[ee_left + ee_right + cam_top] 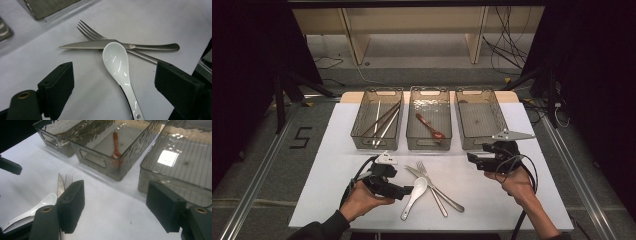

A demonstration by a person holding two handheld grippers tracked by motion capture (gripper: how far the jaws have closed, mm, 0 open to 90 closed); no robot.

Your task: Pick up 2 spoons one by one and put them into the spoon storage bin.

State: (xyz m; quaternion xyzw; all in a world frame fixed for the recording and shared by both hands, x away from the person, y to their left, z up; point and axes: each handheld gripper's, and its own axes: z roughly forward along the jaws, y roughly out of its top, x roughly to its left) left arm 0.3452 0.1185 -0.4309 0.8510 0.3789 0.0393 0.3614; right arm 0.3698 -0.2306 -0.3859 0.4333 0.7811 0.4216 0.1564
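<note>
White spoon (117, 62) lies between the spread left tongs (113, 82).

The high view looks forward and down on the whole tabletop (362, 200) from above its near edge, bins (429, 125) at the far side. The left gripper view sits low and close, facing the white spoon (117, 62), knife (100, 44) and fork (90, 33). The right gripper view looks along the tabletop toward the bins and shares that cutlery at its left edge.
</note>
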